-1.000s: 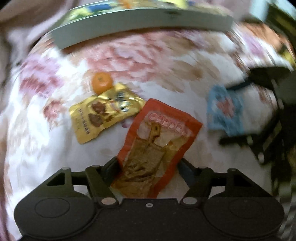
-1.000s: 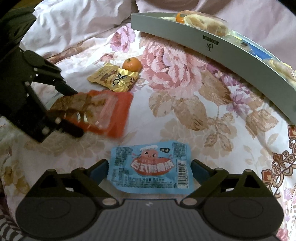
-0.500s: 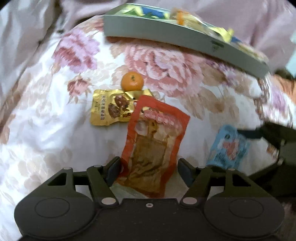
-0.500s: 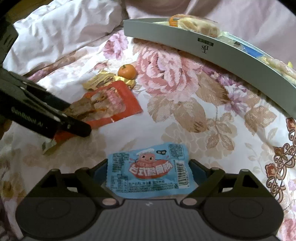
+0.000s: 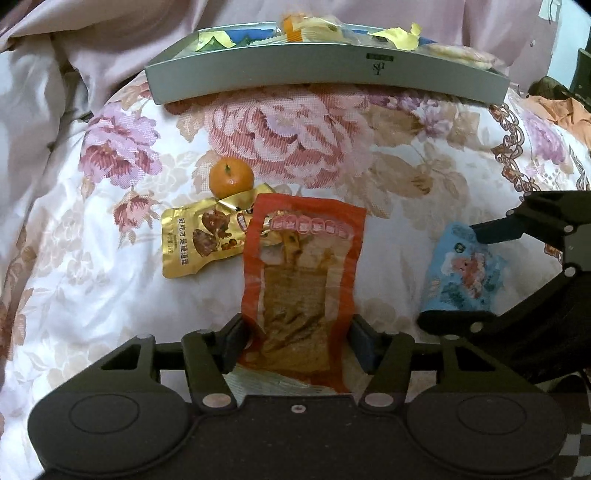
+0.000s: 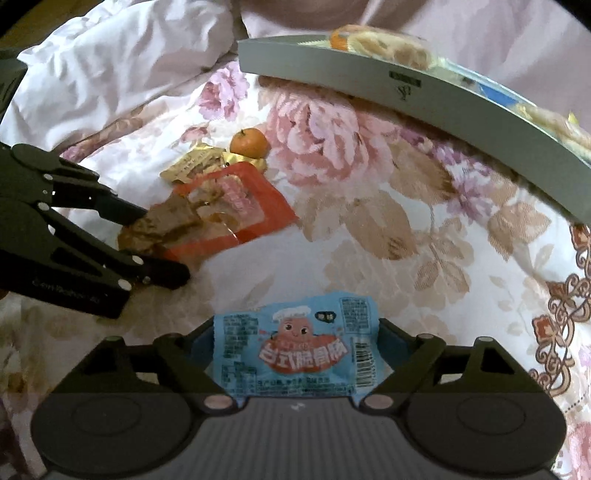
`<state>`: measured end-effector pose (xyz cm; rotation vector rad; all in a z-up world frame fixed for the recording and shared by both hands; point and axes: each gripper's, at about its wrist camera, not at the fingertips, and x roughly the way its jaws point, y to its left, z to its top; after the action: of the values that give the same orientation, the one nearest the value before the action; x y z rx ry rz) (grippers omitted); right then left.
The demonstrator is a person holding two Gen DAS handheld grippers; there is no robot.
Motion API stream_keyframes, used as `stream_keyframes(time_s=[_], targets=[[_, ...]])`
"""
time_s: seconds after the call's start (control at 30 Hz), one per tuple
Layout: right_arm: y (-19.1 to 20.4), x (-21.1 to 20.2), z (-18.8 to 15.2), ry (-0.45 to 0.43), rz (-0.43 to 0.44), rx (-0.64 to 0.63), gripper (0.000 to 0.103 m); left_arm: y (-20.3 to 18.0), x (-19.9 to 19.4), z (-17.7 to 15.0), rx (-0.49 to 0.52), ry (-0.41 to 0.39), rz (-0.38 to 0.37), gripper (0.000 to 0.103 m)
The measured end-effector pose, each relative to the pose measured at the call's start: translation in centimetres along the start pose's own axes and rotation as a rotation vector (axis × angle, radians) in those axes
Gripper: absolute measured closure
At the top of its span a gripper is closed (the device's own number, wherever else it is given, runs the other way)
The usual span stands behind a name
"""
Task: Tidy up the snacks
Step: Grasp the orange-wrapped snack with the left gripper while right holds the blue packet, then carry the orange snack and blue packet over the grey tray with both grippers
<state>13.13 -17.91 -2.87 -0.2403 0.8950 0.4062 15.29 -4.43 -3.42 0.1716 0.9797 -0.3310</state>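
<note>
Gripping an orange packet (image 5: 301, 280) by its near end, the left gripper (image 5: 297, 341) has its two fingers pressed against the packet's sides, so the wrapper stretches forward over the flowered quilt (image 5: 332, 155). From the right wrist view the same left gripper (image 6: 164, 245) comes in from the left edge, its fingers clamped on the packet's brown, see-through part while the orange end (image 6: 236, 199) points toward the middle of the bed. The right gripper (image 6: 297, 345) is clenched on a blue packet (image 6: 295, 345), which sits crosswise between its fingers with the printed cartoon face upward; in the left wrist view that blue packet (image 5: 463, 271) shows between the right gripper's dark fingers (image 5: 452, 319) at the right side. A gold packet (image 5: 201, 236) lies on the quilt just beside the orange packet, its right edge tucked under the orange one's far corner, and a small tangerine (image 5: 231, 176) rests touching the gold packet's far edge. Farther off sits a long grey tray (image 5: 325, 75) across the back of the quilt, with several wrapped snacks (image 5: 395, 35) already inside it. Pale pink bedding (image 6: 122, 70) bunches up at the left and behind the tray.
</note>
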Motion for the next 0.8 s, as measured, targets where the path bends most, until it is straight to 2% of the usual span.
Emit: stream_keyframes(time_s=[0.1, 0.13, 0.33, 0.47, 0.8], targets=[[-0.1, -0.1, 0.1, -0.018, 0.001, 0.002, 0.015, 0.2, -0.2, 0.0, -0.026, -0.022, 0.003, 0.055], [-0.1, -0.2, 0.2, -0.025, -0.002, 0.000, 0.015, 0.4, -0.3, 0.1, -0.039, -0.030, 0.000, 0.056], [0.9, -1.3, 0.5, -0.130, -0.083, -0.088, 0.015, 0.8, -0.5, 0.3, -0.092, -0.059, -0.020, 0.057], [1.0, -1.9, 0.7, -0.202, -0.131, -0.102, 0.015, 0.6, -1.0, 0.4, -0.108, -0.092, -0.034, 0.057], [0.6, -4.5, 1.2, -0.431, -0.256, -0.082, 0.015, 0.8, -2.9, 0.7, -0.174, -0.238, -0.062, 0.057]])
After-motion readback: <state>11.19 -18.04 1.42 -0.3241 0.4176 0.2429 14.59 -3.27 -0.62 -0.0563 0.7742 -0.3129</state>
